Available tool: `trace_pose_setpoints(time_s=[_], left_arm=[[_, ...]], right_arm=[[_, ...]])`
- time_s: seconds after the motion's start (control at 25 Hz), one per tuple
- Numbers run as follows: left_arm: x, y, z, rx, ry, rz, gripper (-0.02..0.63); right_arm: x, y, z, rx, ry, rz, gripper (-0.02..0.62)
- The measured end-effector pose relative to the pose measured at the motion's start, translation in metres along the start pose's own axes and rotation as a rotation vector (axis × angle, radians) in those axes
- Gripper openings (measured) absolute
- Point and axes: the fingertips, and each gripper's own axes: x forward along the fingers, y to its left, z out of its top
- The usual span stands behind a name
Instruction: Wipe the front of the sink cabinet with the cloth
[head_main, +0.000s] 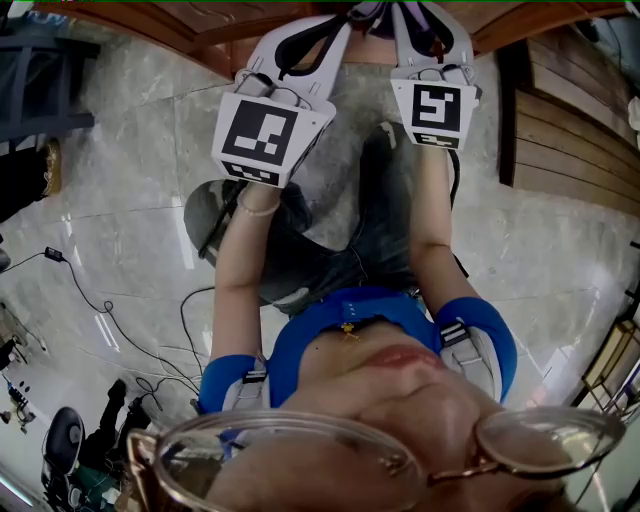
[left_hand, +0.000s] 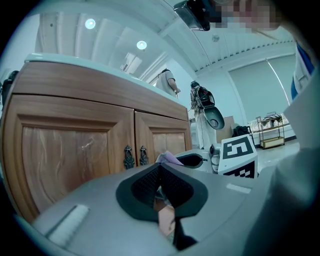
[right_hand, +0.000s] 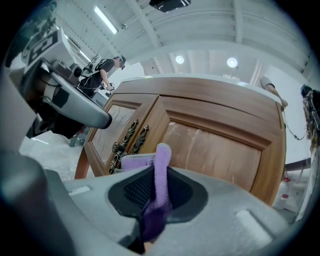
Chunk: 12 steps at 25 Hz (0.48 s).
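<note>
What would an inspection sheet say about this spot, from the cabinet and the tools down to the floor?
Surface: wooden cabinet front, both doors shut, paired metal handles.
Job's things: purple cloth, close to the doors; whether it touches them can't be told.
Clutter: dark gear on the floor.
Tools: right tool shut on the cloth; left tool jaws together, nothing between them.
Cables: thin black cables trail across the pale floor.
Surroundings: a person stands in the background; a shelf rack stands far off.
</note>
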Motion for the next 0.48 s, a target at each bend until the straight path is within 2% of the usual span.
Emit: trace_pose_setpoints(time_s=[0.48], left_arm=[[0.006,-0.009,0.002,0.005,-0.002,-0.032,0.0]], right_arm=[[-0.02,-0.042,-0.017,-0.004,0.046,-0.087,0.057]])
